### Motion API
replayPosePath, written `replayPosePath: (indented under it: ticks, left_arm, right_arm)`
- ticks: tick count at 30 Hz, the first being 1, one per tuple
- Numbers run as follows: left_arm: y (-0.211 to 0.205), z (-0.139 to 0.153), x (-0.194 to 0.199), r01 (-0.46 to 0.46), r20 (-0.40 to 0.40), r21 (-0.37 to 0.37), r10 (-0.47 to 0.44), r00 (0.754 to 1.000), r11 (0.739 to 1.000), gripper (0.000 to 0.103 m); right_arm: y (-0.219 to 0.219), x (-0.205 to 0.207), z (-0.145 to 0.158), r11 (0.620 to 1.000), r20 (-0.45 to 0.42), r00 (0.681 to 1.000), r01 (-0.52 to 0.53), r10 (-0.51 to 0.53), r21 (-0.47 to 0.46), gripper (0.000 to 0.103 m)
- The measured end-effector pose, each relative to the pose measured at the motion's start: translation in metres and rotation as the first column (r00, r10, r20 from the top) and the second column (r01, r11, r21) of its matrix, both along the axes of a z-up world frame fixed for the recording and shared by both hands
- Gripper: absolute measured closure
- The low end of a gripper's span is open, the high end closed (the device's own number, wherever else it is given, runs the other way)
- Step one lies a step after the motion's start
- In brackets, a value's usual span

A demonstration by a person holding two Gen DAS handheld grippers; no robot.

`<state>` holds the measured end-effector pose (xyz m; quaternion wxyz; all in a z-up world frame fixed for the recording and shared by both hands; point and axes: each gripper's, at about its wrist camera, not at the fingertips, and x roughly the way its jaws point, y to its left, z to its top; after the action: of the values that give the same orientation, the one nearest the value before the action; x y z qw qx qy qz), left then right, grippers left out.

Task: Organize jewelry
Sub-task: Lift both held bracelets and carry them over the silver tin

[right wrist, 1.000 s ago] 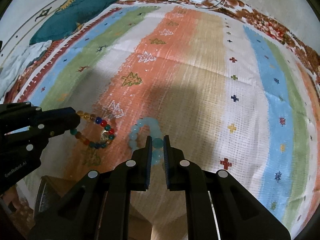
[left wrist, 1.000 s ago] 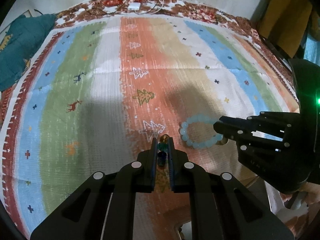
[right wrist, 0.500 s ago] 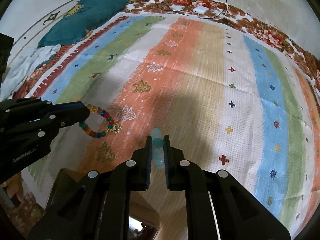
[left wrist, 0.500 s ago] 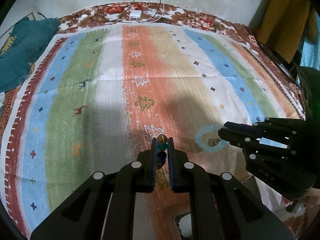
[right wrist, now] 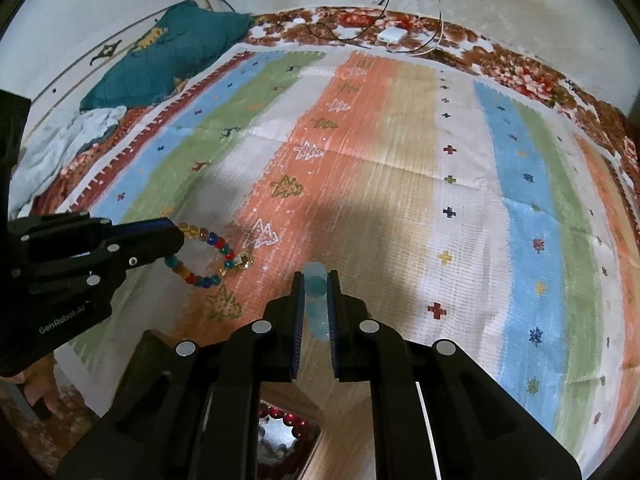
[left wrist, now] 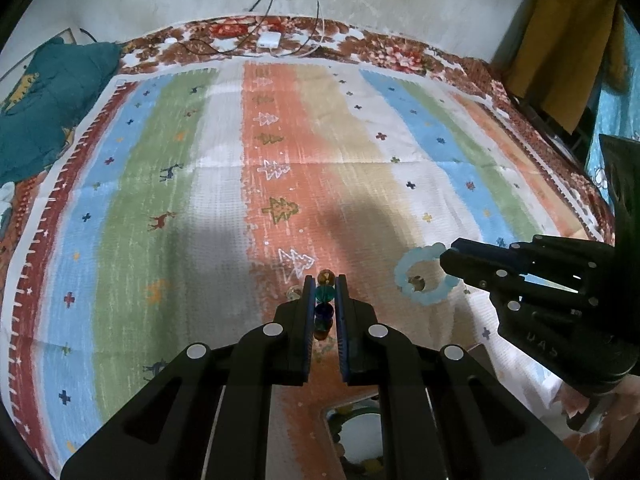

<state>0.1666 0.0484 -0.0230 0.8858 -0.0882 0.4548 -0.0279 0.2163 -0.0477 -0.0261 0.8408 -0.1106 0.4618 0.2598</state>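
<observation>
My left gripper [left wrist: 324, 280] is shut on a multicoloured bead bracelet [left wrist: 324, 293], whose beads line up between the pads. In the right wrist view the same bracelet [right wrist: 208, 256] hangs as a loop from the left gripper [right wrist: 176, 240] above the striped cloth [right wrist: 400, 160]. My right gripper [right wrist: 316, 276] is shut on a pale blue bead bracelet [right wrist: 316, 284]. The left wrist view shows that blue bracelet [left wrist: 424, 276] dangling as a ring from the right gripper [left wrist: 446, 258]. Both bracelets are lifted clear of the cloth.
A wooden box with a mirror and beads inside sits under the grippers at the near edge [left wrist: 356, 436], [right wrist: 288, 436]. A teal cloth [left wrist: 44, 100] lies at the far left. A white charger with cables [left wrist: 268, 40] rests at the far edge. A yellow garment [left wrist: 560, 48] hangs at right.
Both grippers have risen with their bracelets, which now hang free above the cloth. The box under the grippers has come further into view.
</observation>
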Motion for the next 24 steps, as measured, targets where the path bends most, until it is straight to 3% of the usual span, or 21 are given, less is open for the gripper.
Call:
replayPosePath:
  ticks: [24]
  left_arm:
    - [-0.018, 0.034, -0.045, 0.030, 0.095, -0.023, -0.027, 0.995, 0.999, 0.094]
  right_arm:
    - [-0.012, -0.049, 0.043, 0.995, 0.086, 0.995, -0.049, 0.041, 0.092, 0.091]
